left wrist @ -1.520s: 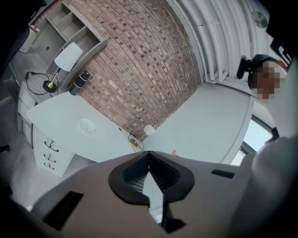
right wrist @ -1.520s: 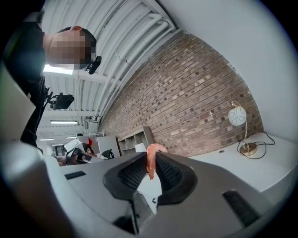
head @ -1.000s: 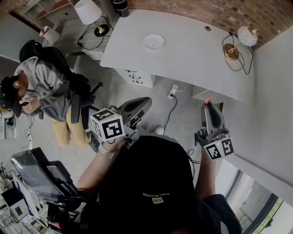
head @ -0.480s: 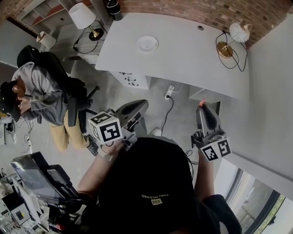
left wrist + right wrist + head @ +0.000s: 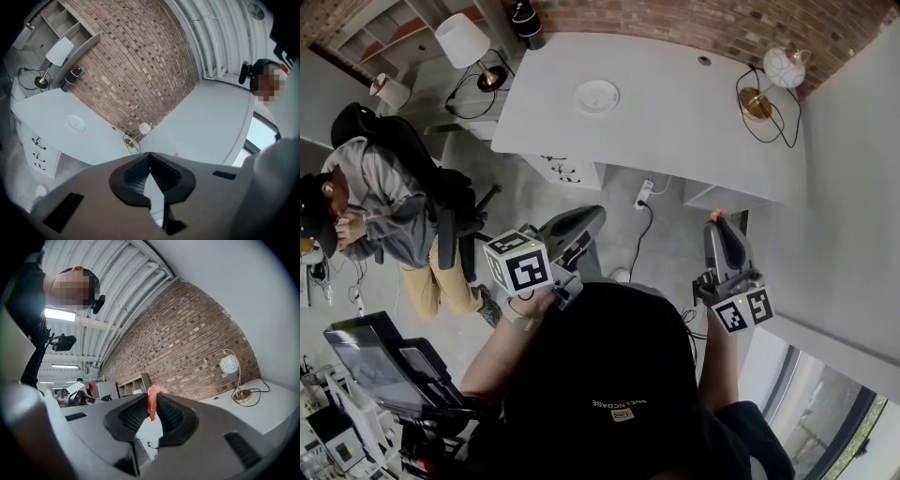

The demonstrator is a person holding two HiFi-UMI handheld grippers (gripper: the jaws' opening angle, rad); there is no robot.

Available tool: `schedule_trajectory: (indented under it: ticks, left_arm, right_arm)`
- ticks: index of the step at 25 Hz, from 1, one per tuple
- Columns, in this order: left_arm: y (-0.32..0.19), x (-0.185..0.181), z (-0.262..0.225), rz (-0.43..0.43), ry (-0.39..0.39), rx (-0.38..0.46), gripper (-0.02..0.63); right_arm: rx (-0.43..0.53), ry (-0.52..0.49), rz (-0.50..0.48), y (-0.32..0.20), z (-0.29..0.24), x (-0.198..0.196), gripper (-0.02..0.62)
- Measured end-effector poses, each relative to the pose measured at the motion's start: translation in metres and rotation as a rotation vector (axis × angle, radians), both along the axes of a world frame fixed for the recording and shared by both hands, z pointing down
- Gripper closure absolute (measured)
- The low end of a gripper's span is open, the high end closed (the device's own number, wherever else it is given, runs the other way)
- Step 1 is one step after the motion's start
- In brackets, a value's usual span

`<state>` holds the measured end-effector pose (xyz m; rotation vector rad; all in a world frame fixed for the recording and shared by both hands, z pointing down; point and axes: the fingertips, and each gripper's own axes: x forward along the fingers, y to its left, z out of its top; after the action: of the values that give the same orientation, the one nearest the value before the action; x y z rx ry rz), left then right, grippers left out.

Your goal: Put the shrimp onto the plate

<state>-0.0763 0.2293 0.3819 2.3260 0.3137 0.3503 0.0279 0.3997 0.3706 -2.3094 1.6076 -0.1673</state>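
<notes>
A pink shrimp (image 5: 151, 401) is pinched between the jaws of my right gripper (image 5: 151, 404), its tip poking out above the jaw tops. In the head view the shrimp (image 5: 716, 215) shows as a small pink tip at the front of the right gripper (image 5: 719, 223), well short of the table. A white plate (image 5: 596, 96) lies on the grey table (image 5: 675, 122), toward its left part; the left gripper view shows the plate (image 5: 75, 123) far off too. My left gripper (image 5: 149, 159) is shut with nothing in it; in the head view it (image 5: 592, 217) hangs over the floor.
A globe lamp (image 5: 784, 68) with a brass base and black cable stands at the table's right end. A shaded lamp (image 5: 461, 42) stands left of the table. A seated person (image 5: 380, 202) is at the left. A drawer unit (image 5: 565, 169) sits under the table.
The view has shifted slightly, so the table and plate sit a bit higher and further left in the picture. Both grippers hold nearly the same pose, the right still gripping the shrimp.
</notes>
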Motion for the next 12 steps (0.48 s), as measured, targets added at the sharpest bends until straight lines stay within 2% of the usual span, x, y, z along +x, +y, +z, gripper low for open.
schedule_trajectory:
  ticks: [12]
  left_arm:
    - [-0.044,0.021,0.006,0.026,0.005,-0.031,0.603]
  right_arm:
    - [-0.023,0.004,0.035,-0.038,-0.002,0.014,0.537]
